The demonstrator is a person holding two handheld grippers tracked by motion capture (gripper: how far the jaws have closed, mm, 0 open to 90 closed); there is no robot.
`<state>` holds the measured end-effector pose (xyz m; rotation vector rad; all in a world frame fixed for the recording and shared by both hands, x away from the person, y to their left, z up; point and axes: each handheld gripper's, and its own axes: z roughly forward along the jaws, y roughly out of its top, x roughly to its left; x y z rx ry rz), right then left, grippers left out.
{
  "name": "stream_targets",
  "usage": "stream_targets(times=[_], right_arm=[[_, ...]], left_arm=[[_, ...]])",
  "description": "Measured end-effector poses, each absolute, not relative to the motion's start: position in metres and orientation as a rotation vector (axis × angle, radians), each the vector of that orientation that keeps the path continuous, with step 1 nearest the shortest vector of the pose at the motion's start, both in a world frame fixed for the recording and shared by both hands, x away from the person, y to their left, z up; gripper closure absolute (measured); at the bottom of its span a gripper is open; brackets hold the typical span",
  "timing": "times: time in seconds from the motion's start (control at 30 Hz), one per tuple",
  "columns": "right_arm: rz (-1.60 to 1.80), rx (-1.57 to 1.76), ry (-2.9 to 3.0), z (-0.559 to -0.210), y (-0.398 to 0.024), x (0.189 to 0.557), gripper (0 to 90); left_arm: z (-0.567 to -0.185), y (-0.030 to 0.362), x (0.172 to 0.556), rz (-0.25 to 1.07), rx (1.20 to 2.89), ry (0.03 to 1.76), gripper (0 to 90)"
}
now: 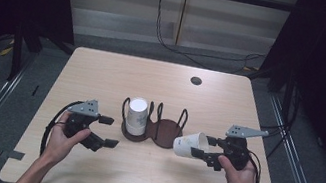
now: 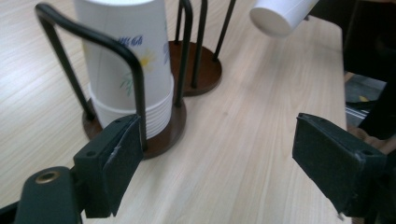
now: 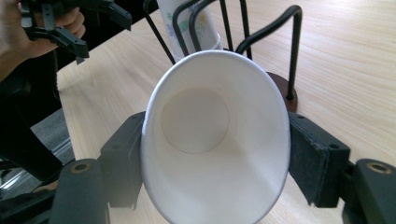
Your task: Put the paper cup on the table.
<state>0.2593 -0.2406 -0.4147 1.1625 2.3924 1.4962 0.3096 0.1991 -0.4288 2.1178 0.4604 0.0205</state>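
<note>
A black wire cup holder with two brown round bases (image 1: pixel 164 131) stands mid-table. Its left ring holds a stack of upturned white paper cups (image 1: pixel 137 115) with a flower print (image 2: pixel 126 60). Its right base (image 2: pixel 198 70) is bare. My right gripper (image 1: pixel 203 147) is shut on a single white paper cup (image 1: pixel 190 144), held sideways just right of the holder; its open mouth faces the camera (image 3: pixel 215 140) in the right gripper view. My left gripper (image 1: pixel 111 132) hovers left of the holder, open with nothing between its pads (image 2: pixel 116 163).
A round dark grommet hole (image 1: pixel 196 80) sits near the table's far edge. Cables (image 1: pixel 178 48) trail over the floor behind the table. Dark curtains flank both sides. Bare wood lies in front of the holder (image 1: pixel 147 170).
</note>
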Motion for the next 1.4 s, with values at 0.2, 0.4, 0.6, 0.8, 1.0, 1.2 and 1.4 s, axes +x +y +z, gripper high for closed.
stream_targets(times=[0.2,0.4,0.6,0.8,1.0,1.2,1.4], right_arm=[[1.434,1.197,2.400,-0.419,-0.249,0.262,28.1],[1.371,1.235,2.391,-0.416,-0.257,0.270,28.1],[1.303,1.279,2.375,-0.414,-0.262,0.282,28.1],[1.227,1.315,2.381,-0.413,-0.266,0.293,28.1],[1.165,1.333,2.382,-0.411,-0.269,0.303,28.2],[1.090,1.347,2.382,-0.407,-0.267,0.317,28.1],[1.027,1.357,2.399,-0.400,-0.263,0.329,28.1]], left_arm=[[-0.434,0.207,0.305,0.010,2.128,0.479,16.4],[-0.435,0.210,0.305,0.027,2.134,0.491,16.3],[-0.436,0.210,0.304,0.023,2.130,0.487,16.3],[-0.438,0.210,0.302,0.023,2.142,0.476,16.3],[-0.435,0.214,0.301,0.027,2.122,0.485,16.3],[-0.433,0.214,0.298,0.044,2.124,0.483,16.3],[-0.435,0.211,0.296,0.029,2.105,0.508,16.4]])
